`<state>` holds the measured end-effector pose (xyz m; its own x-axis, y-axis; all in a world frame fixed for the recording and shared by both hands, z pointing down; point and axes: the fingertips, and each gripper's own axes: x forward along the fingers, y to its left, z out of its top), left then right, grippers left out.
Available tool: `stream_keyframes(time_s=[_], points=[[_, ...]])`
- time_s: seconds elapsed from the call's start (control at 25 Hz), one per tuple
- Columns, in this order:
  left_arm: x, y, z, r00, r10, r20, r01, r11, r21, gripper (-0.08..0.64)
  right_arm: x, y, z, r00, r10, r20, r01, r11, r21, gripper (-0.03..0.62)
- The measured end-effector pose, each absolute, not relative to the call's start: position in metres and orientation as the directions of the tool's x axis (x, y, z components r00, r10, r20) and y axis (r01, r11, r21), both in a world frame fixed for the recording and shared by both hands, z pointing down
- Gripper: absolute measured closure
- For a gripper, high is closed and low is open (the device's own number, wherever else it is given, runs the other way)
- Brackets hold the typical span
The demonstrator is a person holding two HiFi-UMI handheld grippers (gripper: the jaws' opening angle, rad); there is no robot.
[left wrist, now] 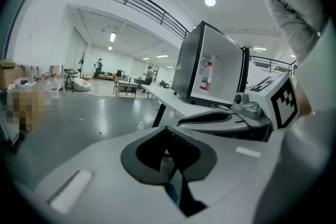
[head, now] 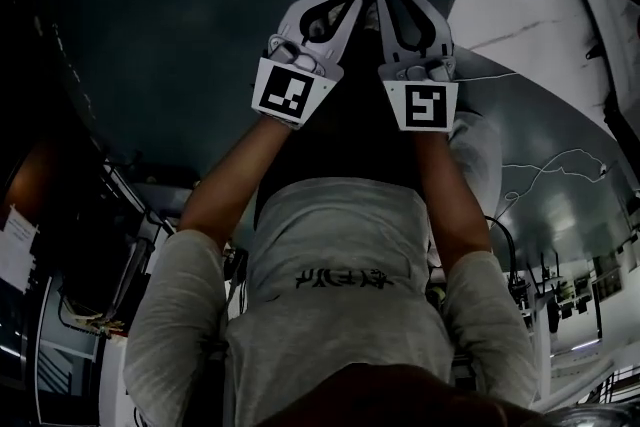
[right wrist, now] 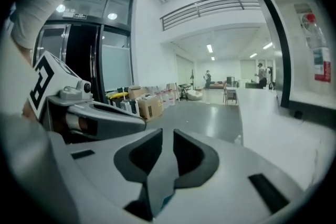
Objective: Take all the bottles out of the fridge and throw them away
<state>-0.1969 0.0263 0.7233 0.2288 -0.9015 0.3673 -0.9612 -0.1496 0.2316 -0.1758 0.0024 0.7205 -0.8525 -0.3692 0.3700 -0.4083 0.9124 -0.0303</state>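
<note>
A grey fridge [left wrist: 210, 63] stands on a white table [left wrist: 170, 99], its door open. A clear bottle with a red cap [left wrist: 207, 76] stands in the door shelf; the right gripper view shows this bottle [right wrist: 315, 47] at the far right in the door [right wrist: 294, 60]. In the head view, my left gripper [head: 335, 10] and right gripper [head: 405, 10] are held side by side in front of the person's chest, far from the fridge. My left gripper [left wrist: 170, 157] has its jaws together and holds nothing. A narrow gap shows between the jaws of my right gripper [right wrist: 167, 152], with nothing in it.
The room is a large hall with a grey floor [left wrist: 100, 118]. Cardboard boxes [right wrist: 149, 106] and bags are stacked along the wall left of the right gripper. Desks and chairs [left wrist: 126, 87] and some people stand far back.
</note>
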Motion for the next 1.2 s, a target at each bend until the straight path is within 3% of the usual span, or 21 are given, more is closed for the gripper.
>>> stream_keyframes(time_s=[0.52, 1.2], points=[[-0.203, 0.011, 0.595, 0.226, -0.938, 0.261, -0.96, -0.169, 0.223, 0.551, -0.181, -0.023, 0.586, -0.886, -0.373, 0.274, -0.395, 0.918, -0.026, 0.578], [-0.196, 0.008, 0.427, 0.245, -0.959, 0.139, -0.962, -0.223, 0.156, 0.551, -0.186, -0.016, 0.424, -0.932, -0.311, 0.185, -0.318, 0.948, -0.011, 0.583]])
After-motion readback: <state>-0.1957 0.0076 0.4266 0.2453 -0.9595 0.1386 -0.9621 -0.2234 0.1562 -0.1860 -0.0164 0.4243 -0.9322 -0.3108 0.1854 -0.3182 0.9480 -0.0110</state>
